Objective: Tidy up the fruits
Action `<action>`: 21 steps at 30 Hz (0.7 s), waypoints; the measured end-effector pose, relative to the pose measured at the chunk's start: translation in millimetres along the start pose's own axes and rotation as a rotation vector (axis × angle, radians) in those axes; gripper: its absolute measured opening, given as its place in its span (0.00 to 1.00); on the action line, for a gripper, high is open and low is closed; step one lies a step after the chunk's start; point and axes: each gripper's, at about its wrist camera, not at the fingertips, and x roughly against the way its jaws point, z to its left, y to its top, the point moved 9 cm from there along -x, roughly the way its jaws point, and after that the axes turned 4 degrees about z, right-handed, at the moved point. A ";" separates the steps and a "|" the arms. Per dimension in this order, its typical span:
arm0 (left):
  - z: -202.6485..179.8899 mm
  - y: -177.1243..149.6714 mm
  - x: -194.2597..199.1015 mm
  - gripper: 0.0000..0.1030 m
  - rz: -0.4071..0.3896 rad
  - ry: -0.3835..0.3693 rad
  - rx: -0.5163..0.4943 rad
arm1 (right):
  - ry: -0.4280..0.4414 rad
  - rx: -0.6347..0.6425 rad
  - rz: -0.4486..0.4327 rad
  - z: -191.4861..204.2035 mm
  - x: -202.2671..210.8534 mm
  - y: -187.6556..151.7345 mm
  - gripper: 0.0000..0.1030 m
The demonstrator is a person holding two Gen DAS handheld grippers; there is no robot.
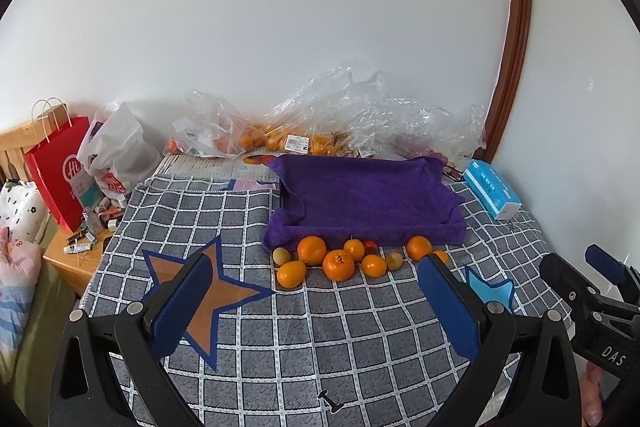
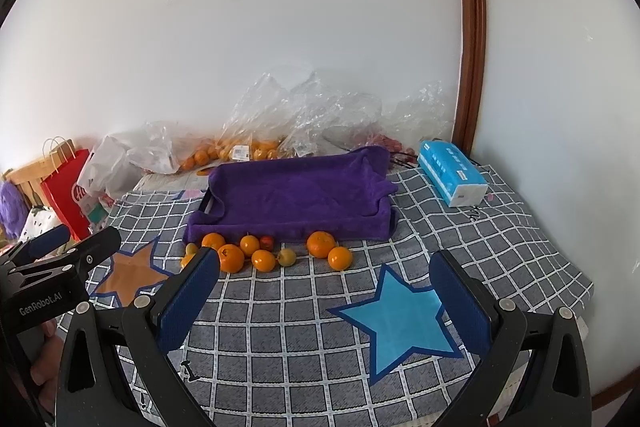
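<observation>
So with your left gripper [image 1: 314, 311] and right gripper [image 2: 326, 303] both wide open and empty, you're at the start: reach for the fruits [image 1: 340, 259] clustered just before the towel-lined tray [image 1: 360, 195].

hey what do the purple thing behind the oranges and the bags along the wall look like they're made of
The purple cover looks like soft terry or microfibre cloth: matte, fuzzy nap, sagging folds, draped over what seems a dark rigid tray, material unclear. The clear bags look like thin plastic film: see-through, crinkled, with glossy highlights. The white bag seems to be opaque, duller plastic.
</observation>
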 end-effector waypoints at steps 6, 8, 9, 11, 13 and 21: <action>1.7 0.9 -2.9 1.00 -0.002 0.000 -0.004 | -0.001 0.002 -0.003 1.6 -3.2 2.2 1.00; 2.6 0.6 -7.1 1.00 0.004 -0.001 0.000 | 0.001 0.006 0.001 2.5 -6.9 2.5 1.00; 2.9 0.4 -9.5 1.00 0.009 -0.003 0.002 | 0.001 0.009 0.006 3.2 -9.9 2.2 1.00; 4.1 0.4 -16.0 1.00 0.018 -0.002 0.004 | -0.003 0.014 0.014 3.7 -16.5 2.5 1.00; 6.4 0.0 -22.6 1.00 0.026 0.003 0.007 | -0.006 0.022 0.030 4.6 -25.7 2.1 1.00; 22.3 -8.5 -58.3 1.00 0.069 0.028 0.024 | -0.031 0.038 0.084 0.7 -65.2 -4.8 1.00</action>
